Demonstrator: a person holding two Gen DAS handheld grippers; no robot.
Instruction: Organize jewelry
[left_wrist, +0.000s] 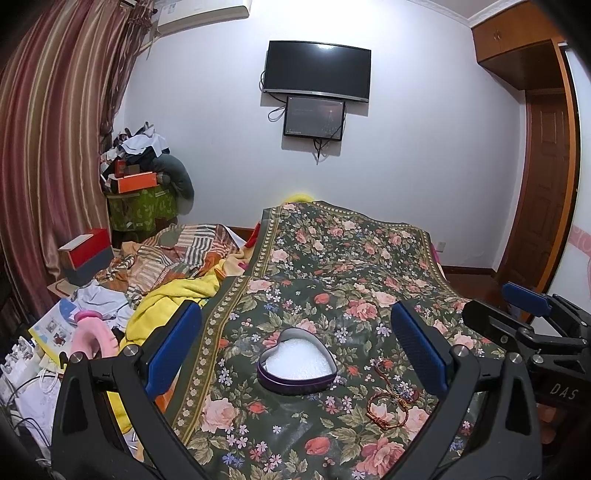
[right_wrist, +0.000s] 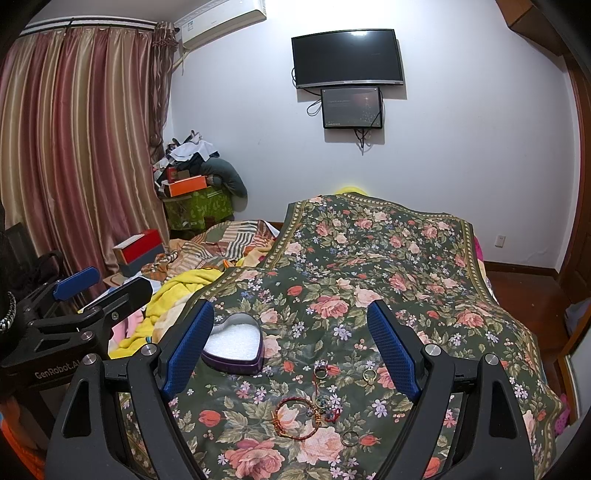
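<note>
Both grippers' fingers spread wide and empty, heart tin (left_wrist: 297, 363) on floral bed cover (left_wrist: 332, 258) between left gripper (left_wrist: 295, 354) fingers, bracelet (right_wrist: 295, 421) and rings between right gripper (right_wrist: 291, 350) fingers.

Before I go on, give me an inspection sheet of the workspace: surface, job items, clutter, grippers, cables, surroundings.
Surface: floral cloth spread over the bed, slightly rumpled.
Job's things: open heart-shaped tin with white foam lining, nothing in it; red bracelet, a ring, another ring and small charms lie loose on the cloth, to the right of the tin.
Clutter: yellow blanket, patterned bedding, red box and papers to the left.
Grippers: left gripper open, above the tin; right gripper open, above the jewelry; neither holds anything.
Cables: dangling below the wall TV.
Surroundings: curtains, air conditioner, piled boxes in the corner.
</note>
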